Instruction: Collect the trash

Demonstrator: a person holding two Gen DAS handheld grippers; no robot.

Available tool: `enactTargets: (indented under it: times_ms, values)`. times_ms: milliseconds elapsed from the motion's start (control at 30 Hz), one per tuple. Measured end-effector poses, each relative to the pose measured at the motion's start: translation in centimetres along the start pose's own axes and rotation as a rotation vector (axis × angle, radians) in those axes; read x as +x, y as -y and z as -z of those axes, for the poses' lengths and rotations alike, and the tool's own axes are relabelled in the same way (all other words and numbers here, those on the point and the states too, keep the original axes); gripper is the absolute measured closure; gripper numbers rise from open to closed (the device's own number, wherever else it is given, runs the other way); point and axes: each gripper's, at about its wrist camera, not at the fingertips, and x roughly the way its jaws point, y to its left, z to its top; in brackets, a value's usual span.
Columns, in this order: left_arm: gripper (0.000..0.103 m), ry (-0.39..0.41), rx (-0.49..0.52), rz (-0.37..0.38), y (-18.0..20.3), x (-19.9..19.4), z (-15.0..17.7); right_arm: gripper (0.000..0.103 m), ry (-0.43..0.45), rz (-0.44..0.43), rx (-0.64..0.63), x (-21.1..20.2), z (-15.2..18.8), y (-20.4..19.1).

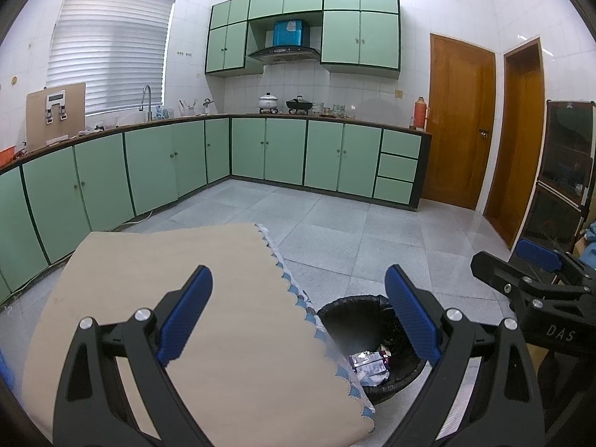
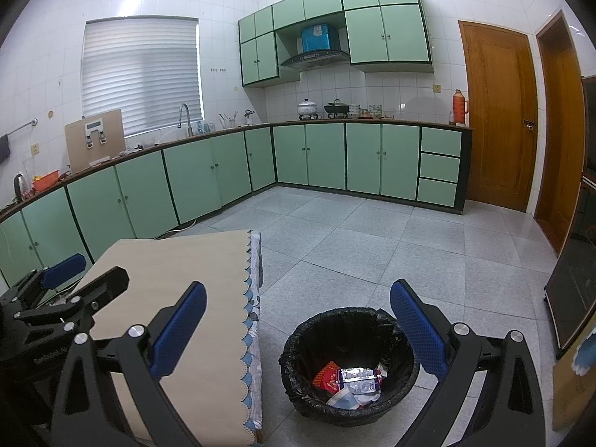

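Both grippers are up in the air and carrying nothing. The left gripper [image 1: 298, 320] has its blue-padded fingers [image 1: 186, 316] spread wide with nothing between them, hanging over the edge where the beige cloth-covered tabletop [image 1: 149, 279] meets the floor. The right gripper [image 2: 298, 331] is just as wide apart, blue fingers [image 2: 419, 331] framing the round black-lined trash bin [image 2: 298, 339] from above.

The bin stands on the grey tiled floor [image 2: 372, 242], just beside the scalloped blue-trimmed edge of the tabletop, on its right side. It sits below and ahead of the right gripper, almost centred between its fingers; for the left gripper it lies down and to the right, partly hidden behind the cloth edge. So the right gripper is the nearer one to the bin.

Count: one bin, one tabletop, two grippers. Inside the bin there is a red wrapper [image 2: 327, 374], a crinkled silver foil packet [image 2: 359, 380] and some pale scraps beneath; the exact number is hard to tell.

No loose trash shows on the visible part of the tabletop or floor, so by my reading the collecting looks close to finished, or the next piece lies out of view.
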Motion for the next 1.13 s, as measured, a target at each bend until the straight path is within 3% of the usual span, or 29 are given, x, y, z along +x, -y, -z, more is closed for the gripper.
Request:
enactTargets:
  times_ms: [1133]
  values:
    - [0.009, -0.01, -0.004, -0.004, 0.0, 0.0, -0.4, 0.006, -0.027, 0.015, 0.001, 1.1, 0.6, 1.3]
